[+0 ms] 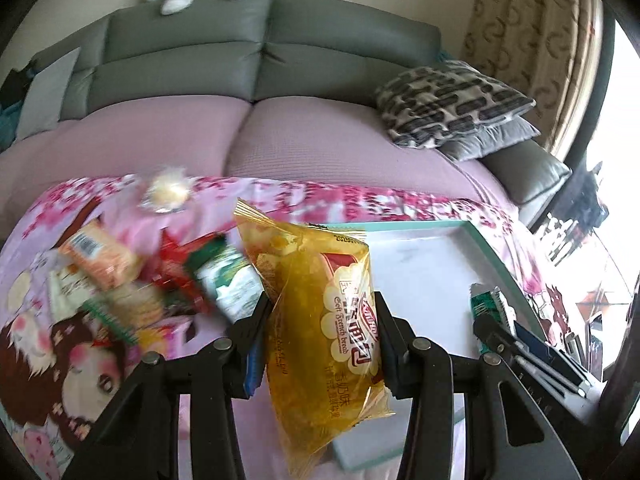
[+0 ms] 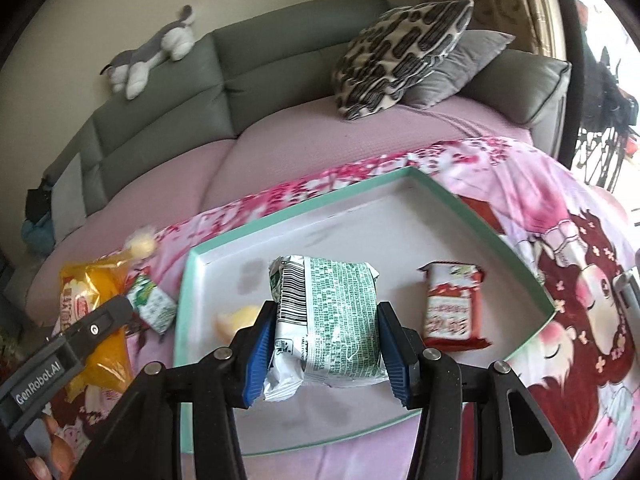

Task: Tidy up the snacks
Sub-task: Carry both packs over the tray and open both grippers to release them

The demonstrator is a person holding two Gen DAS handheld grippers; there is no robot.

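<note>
Two grippers work: the left gripper (image 1: 320, 316) pinches a yellow bread bag (image 1: 320, 320), the right gripper (image 2: 326, 320) a green packet (image 2: 328, 316). Lower the packet flat inside the tray (image 2: 184, 312) (clear of the red snack (image 2: 450, 304)) before opening the fingers.

A grey sofa (image 1: 240, 40) with pink seat cover stands beside a curtained, bright window (image 1: 616, 120)

a table draped in a pink cartoon cloth (image 2: 560, 208) stood before the sofa and bore a teal-rimmed tray (image 2: 492, 224) on its right part. left of the tray lay a blurred heap of snack packs (image 1: 132, 280), a small green pack (image 2: 154, 304) just beside the rim, and a pale round snack (image 1: 168, 192) near the far edge. in the tray lay a red pack (image 2: 450, 308) and a yellowish piece (image 2: 240, 318).
</note>
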